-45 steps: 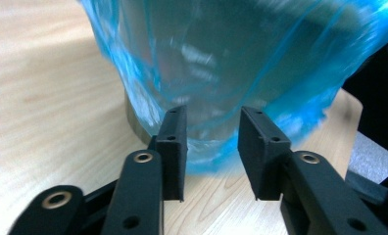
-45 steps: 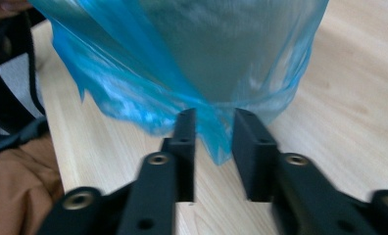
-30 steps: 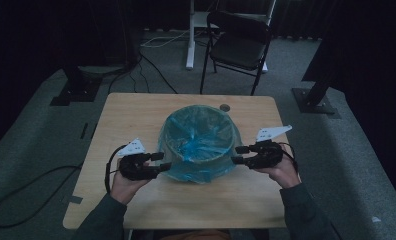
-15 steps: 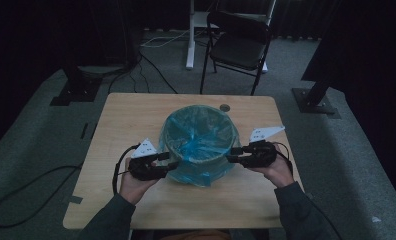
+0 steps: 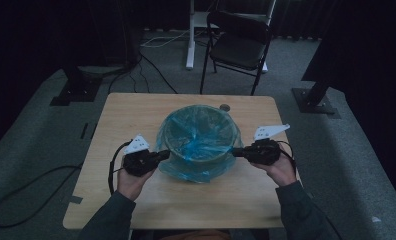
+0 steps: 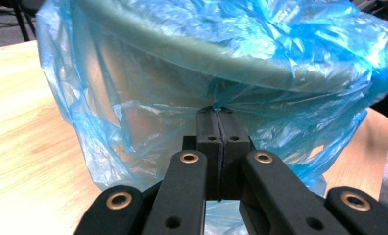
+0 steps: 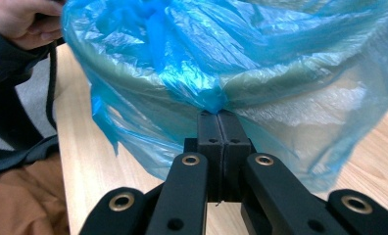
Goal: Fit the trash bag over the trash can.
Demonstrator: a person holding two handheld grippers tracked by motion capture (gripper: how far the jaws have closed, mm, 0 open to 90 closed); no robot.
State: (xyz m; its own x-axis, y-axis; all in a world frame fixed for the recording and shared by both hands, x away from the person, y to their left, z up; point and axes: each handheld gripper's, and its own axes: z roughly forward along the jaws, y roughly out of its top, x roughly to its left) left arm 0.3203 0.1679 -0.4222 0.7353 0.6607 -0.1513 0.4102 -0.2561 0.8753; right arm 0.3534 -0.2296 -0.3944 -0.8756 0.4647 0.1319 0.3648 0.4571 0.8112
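Wooden worktop [image 5: 136,115] in a dim room, grey floor [image 5: 31,130] all round, with a black folding chair [image 5: 238,47] beyond the far edge and a white stand leg [image 5: 190,35] beside it. Dark cables [image 5: 21,195] trailing over the floor at the left.

At the middle of the worktop, slightly toward the far edge, a round grey-green bin [image 5: 202,134] standing upright, lined with a thin blue plastic bag [image 5: 196,172]. Bag draped over the rim [image 6: 192,49] and hanging loose down the outside wall, crumpled and gathered toward the bottom on the near side. Small round dark object [image 5: 225,107] on the worktop just behind the bin; too small to identify.

Left gripper [image 5: 158,156] held level at the bin's left side, jaws just closed tight, a pinch of the blue film caught at the tips just under the rim, as seen in the left gripper view [image 6: 216,110]. Right gripper [image 5: 236,151] level at the bin's right side, jaws likewise just closed, a tuft of bag film bunched and clamped at the tips, seen in the right gripper view [image 7: 216,111]. Both grippers facing each other across the bin, each bearing a pale three-cornered plate on top.

Dark sleeves [image 5: 111,217] entering from the near edge; left hand [image 7: 23,22] visible past the bin in the right gripper view.
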